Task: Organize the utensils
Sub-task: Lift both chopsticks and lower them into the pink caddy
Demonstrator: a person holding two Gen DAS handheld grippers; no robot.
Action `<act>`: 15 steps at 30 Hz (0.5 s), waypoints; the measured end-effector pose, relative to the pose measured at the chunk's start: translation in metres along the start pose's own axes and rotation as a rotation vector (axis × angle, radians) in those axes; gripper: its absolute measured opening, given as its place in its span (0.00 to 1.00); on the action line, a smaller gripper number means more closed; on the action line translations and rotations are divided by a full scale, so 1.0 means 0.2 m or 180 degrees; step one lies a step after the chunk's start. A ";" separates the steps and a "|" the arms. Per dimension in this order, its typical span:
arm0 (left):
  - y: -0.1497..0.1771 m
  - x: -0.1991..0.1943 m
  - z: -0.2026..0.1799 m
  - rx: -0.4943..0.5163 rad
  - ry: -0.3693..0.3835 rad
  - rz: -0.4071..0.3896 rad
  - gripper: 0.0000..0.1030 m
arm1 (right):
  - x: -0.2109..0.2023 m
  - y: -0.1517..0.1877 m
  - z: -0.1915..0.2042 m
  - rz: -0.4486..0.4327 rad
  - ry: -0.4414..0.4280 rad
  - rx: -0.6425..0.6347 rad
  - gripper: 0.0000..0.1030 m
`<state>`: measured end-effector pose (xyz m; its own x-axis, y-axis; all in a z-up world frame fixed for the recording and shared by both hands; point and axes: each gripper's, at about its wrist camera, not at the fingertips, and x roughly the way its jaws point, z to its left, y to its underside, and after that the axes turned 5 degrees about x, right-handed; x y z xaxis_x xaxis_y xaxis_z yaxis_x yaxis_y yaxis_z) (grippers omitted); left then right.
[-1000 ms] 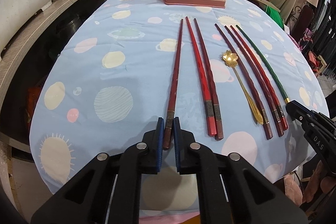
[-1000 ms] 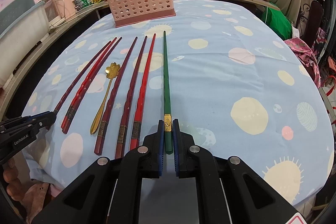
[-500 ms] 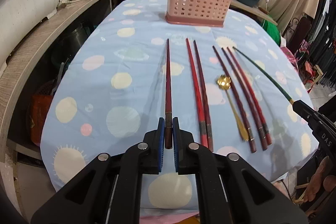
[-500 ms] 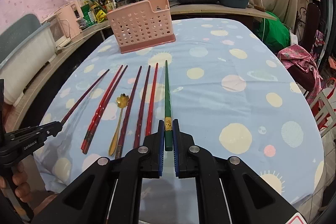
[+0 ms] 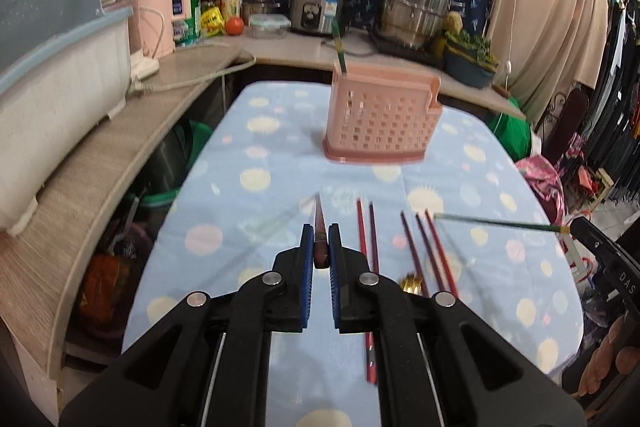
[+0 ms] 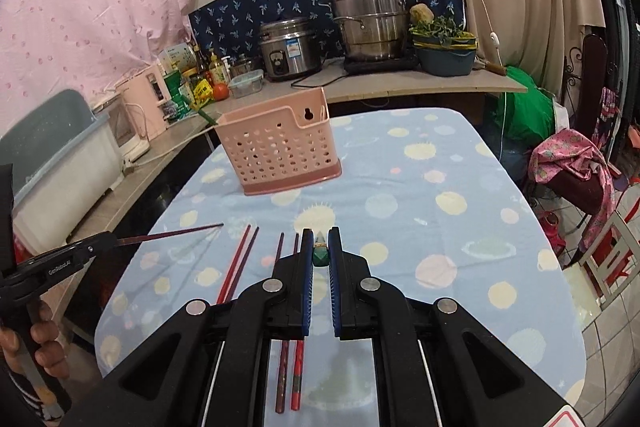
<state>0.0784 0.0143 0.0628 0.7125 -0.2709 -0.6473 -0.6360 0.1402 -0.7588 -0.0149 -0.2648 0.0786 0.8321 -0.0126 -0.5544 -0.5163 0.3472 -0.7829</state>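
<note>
- My left gripper (image 5: 319, 247) is clenched on a dark red chopstick (image 5: 319, 227), lifted off the table and pointing at the pink utensil basket (image 5: 380, 119).
- My right gripper (image 6: 320, 247) grips a green chopstick (image 6: 321, 254), raised as well.
- Already done: one green chopstick (image 5: 339, 45) stands in the basket's left end.
- Left, I judge: these two, then the five red chopsticks (image 5: 416, 247) and the gold spoon (image 5: 412, 283) on the planet-print tablecloth (image 5: 248, 195).
</note>
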 end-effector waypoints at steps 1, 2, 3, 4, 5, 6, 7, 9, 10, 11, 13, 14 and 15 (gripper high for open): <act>-0.04 -0.01 0.00 -0.0006 -0.0004 -0.0046 0.07 | 0.00 -0.03 0.00 -0.0035 -0.0011 0.0009 0.07; -0.08 -0.02 0.00 -0.0010 -0.0004 -0.0095 0.07 | 0.00 -0.05 0.00 -0.0069 -0.0019 0.0016 0.07; -0.11 -0.03 0.00 -0.0014 -0.0002 -0.0129 0.07 | 0.00 -0.08 0.00 -0.0094 -0.0021 0.0020 0.07; -0.14 -0.03 0.00 -0.0022 0.0000 -0.0163 0.07 | 0.00 -0.10 0.00 -0.0115 -0.0021 0.0026 0.07; -0.17 -0.04 0.00 -0.0024 0.0005 -0.0200 0.07 | 0.01 -0.12 0.00 -0.0129 -0.0016 0.0033 0.07; -0.21 -0.05 0.00 -0.0027 0.0006 -0.0242 0.07 | 0.02 -0.14 0.00 -0.0142 -0.0022 0.0042 0.07; -0.24 -0.05 0.00 -0.0029 0.0007 -0.0274 0.07 | 0.02 -0.16 0.00 -0.0152 -0.0034 0.0046 0.07; -0.31 -0.06 -0.01 -0.0034 0.0016 -0.0339 0.07 | 0.03 -0.21 0.00 -0.0165 -0.0057 0.0057 0.07; -0.34 -0.07 -0.01 -0.0038 0.0011 -0.0362 0.07 | 0.04 -0.22 0.00 -0.0178 -0.0064 0.0060 0.07; -0.37 -0.07 -0.01 -0.0039 0.0006 -0.0390 0.07 | 0.04 -0.25 0.00 -0.0195 -0.0066 0.0067 0.07; -0.45 -0.08 -0.02 -0.0035 -0.0006 -0.0445 0.07 | 0.05 -0.30 -0.01 -0.0238 -0.0076 0.0104 0.07; -0.49 -0.08 -0.03 -0.0030 0.0002 -0.0479 0.07 | 0.05 -0.33 -0.02 -0.0264 -0.0083 0.0135 0.07; -0.52 -0.09 -0.04 -0.0024 0.0015 -0.0510 0.07 | 0.05 -0.37 -0.03 -0.0295 -0.0096 0.0179 0.07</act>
<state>0.1289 -0.0020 0.1543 0.8037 -0.2937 -0.5176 -0.5165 0.0877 -0.8518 0.0299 -0.2956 0.1296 0.8819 -0.0191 -0.4710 -0.4254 0.3980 -0.8128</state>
